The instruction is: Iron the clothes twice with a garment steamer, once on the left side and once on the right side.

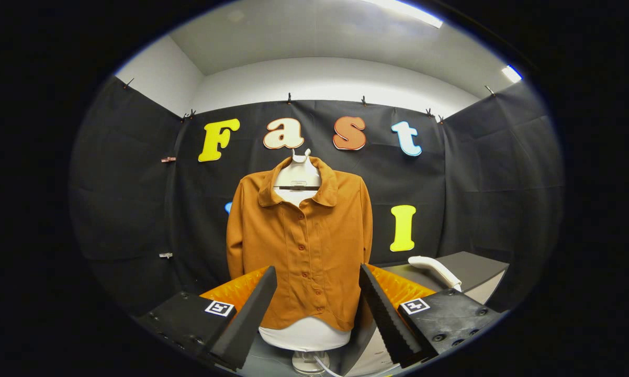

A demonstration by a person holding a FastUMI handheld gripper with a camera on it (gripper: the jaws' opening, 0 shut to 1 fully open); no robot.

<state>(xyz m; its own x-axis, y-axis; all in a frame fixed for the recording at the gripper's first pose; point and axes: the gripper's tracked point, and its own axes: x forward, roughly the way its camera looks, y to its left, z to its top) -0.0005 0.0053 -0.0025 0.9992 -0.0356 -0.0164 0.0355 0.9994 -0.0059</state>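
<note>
An orange-brown buttoned shirt (304, 246) hangs on a white mannequin torso (303, 335) straight ahead, against the black booth wall. My gripper (314, 309) is open, and its two fingers frame the shirt's lower hem from some distance with nothing between them. A white garment steamer (436, 270) lies on a grey table (476, 267) beyond the right finger, to the right of the shirt. The mannequin's stand (306, 362) shows below the hem, partly hidden by the fingers.
A thin white cord (327, 367) runs from the base of the stand. Black cloth walls close in on the left, back and right. The grey table's edge sits close to the mannequin's right side.
</note>
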